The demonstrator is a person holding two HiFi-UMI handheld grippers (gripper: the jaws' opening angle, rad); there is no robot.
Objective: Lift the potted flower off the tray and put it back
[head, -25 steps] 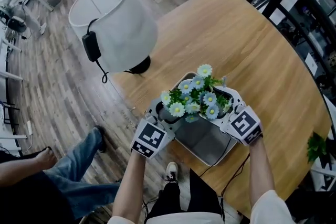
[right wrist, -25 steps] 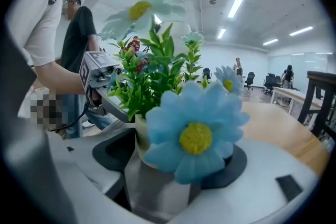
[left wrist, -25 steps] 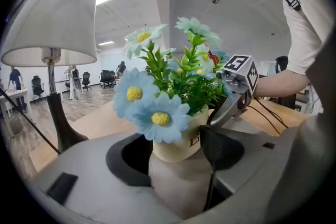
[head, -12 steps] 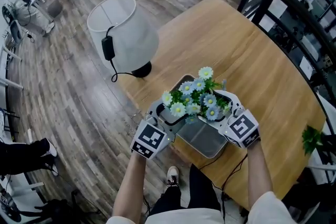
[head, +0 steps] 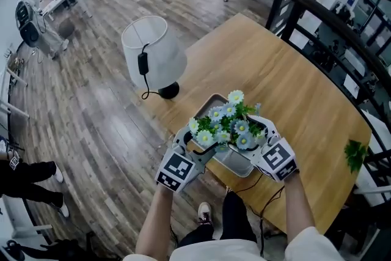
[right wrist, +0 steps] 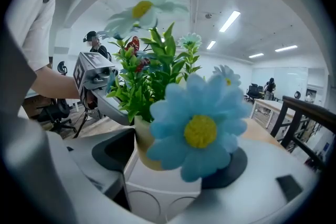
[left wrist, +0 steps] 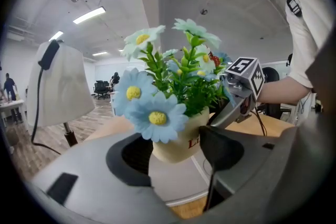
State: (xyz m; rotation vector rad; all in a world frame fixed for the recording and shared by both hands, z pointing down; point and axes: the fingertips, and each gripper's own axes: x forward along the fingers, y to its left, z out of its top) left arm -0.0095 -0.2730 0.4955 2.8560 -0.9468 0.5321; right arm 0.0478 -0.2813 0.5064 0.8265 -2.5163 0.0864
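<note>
Left gripper (left wrist: 176, 152) and right gripper (right wrist: 170, 160) clamp the potted flower (head: 223, 125) from opposite sides. Each set of jaws is spread wide and pressed on the pot, likely to keep it upright for the lift. Pot is cream, smooth and rounded, with fabric-look blue and white daisies and stiff green leaves. It seems to hang just above the shallow grey tray (head: 239, 163), which has rounded corners and sits near the wooden worktop (head: 287, 82) edge. White-shade lamp (head: 153, 52) stands beyond.

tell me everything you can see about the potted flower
The potted flower is upright: blue and pale daisies with yellow centres and green leaves, plastic-looking, in a cream pot with red lettering. The left tongs and right tongs clamp the pot from opposite sides, over the grey tray.
</note>
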